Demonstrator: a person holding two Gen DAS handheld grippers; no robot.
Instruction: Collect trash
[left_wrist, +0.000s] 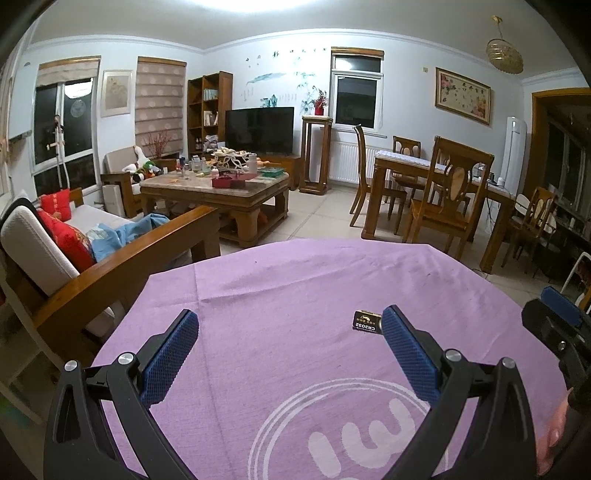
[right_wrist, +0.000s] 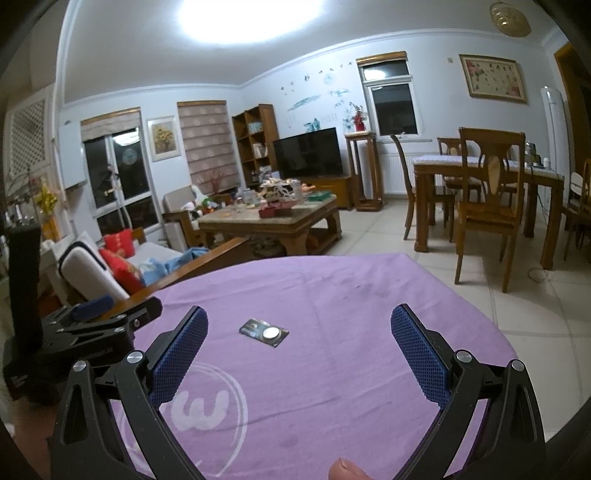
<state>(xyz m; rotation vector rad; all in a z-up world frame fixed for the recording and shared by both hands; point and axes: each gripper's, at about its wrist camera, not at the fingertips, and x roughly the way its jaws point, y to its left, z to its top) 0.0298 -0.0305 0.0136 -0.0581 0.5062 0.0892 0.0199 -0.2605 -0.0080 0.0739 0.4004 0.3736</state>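
A battery pack (right_wrist: 263, 331) lies on the tablecloth (right_wrist: 332, 369) — sofa (right_wrist: 92, 269) left, dining table (right_wrist: 487, 173) beyond.

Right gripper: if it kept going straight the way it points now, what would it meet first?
Probably the coin-cell battery pack, lying flat on the purple cloth ahead of the open right gripper, slightly left of centre. Depth is unclear; it could pass over it.

1. Left gripper (left_wrist: 290, 325) — black curved frame arms with triangular cut-outs, silver round screws at the pivots.
2. Right gripper (right_wrist: 299, 323) — same black frame and silver screws.
3. Finger pads (right_wrist: 421, 354) — blue, rectangular, cross-hatched texture.
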